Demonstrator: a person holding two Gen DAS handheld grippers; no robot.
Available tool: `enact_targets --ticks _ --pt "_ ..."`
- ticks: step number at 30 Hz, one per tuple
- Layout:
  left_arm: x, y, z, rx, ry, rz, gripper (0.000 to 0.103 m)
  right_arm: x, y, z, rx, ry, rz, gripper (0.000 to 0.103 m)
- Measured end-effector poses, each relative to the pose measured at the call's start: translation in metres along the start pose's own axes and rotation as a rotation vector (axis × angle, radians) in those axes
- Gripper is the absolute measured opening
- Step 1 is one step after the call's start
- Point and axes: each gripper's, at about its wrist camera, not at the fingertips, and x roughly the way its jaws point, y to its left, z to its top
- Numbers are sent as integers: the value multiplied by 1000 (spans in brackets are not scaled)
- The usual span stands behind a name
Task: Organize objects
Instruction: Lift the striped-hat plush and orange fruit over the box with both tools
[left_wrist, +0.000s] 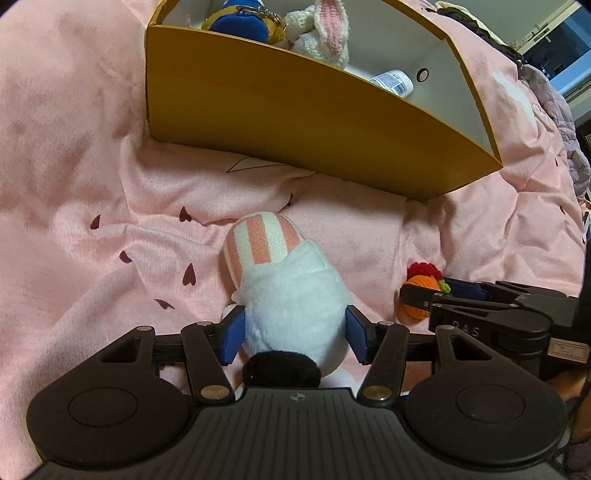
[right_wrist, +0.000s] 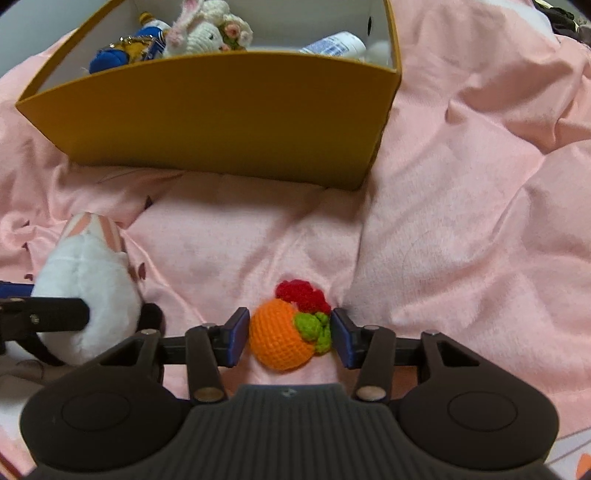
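Note:
A white plush toy (left_wrist: 291, 295) with a pink-striped end and a black patch sits between the blue pads of my left gripper (left_wrist: 293, 328), which press on both its sides. In the right wrist view the same plush toy (right_wrist: 85, 295) shows at the left with a left finger (right_wrist: 55, 314) across it. A crocheted orange (right_wrist: 280, 339) with green leaves and a red tuft lies on the pink blanket between the pads of my right gripper (right_wrist: 290, 332). A thin gap shows at the left pad, so that gripper is open. The crocheted orange (left_wrist: 419, 295) also shows in the left wrist view.
A yellow cardboard box (left_wrist: 295, 110) (right_wrist: 221, 110) stands just beyond both grippers on the rumpled pink blanket (right_wrist: 461, 221). It holds a blue plush (right_wrist: 110, 59), a crochet rabbit (right_wrist: 199, 33) and a white bottle (right_wrist: 336, 44). Dark furniture and grey bedding (left_wrist: 565, 122) lie at the far right.

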Motion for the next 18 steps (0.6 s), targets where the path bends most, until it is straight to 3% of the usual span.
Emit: enact_targets --ticks 6,14,18 --pt "-10 -1 0 3 -26 -29 65 -11 2 0 -4 -35 15 48" --pt "-45 -20 11 47 -93 -130 65 -65 13 12 -93 -201 51 48" --pt "-67 -32 21 82 -161 -141 65 -95 16 24 -126 -294 68 48"
